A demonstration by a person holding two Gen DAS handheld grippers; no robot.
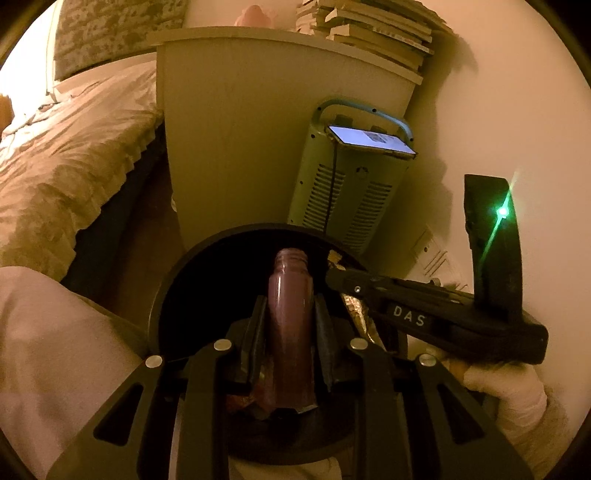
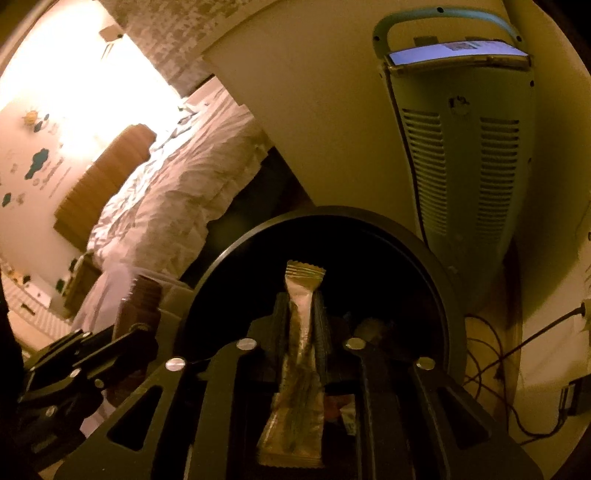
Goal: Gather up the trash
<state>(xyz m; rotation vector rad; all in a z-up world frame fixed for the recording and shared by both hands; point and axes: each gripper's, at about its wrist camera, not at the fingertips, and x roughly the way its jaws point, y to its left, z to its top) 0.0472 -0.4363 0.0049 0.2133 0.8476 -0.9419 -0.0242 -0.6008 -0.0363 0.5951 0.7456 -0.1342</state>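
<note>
Bottle (image 1: 290, 317) sits lengthwise btwn the fingers (image 1: 256, 332) of the left gripper (image 1: 290, 306), threaded neck pointing away from cam, no cap on it. Pads flank it on both sides, tight against the plastic; reads as clamped on the bottle. Neck end sticks out past the fingertips, base end back near the gripper body. All of it hangs over the open mouth of the black round bin (image 1: 173, 280).

Wrapper (image 2: 300, 354), long thin sachet w/ crimped top edge, stands btwn the ribbed fingers (image 2: 280, 325) of the right gripper (image 2: 300, 314). Pads close in on its narrow middle; grasping it. Crimped end pokes out beyond the tips, wider lower end trails back toward cam. Also over the bin (image 2: 439, 288) mouth; inside is dark, some crumpled scraps dimly visible at the bottom.

From left view: right gripper (image 1: 332, 275) comes in from the right, tip over the bin rim, foil of the wrapper (image 1: 354, 310) just showing under it. Gloved hand (image 1: 506, 391) holds its handle. From right view: left gripper (image 2: 138, 326) low at left w/ bottle (image 2: 138, 306) neck poking up.

Outward: pale-blue heater (image 1: 351, 192) stands just behind the bin, lit phone (image 1: 369, 140) lying on top. White cabinet (image 1: 236, 147) beside it, stack of books (image 1: 373, 33) on top. Bed (image 1: 66, 155) w/ rumpled cover to the left. Cables (image 2: 491, 362) on floor right of the bin.
</note>
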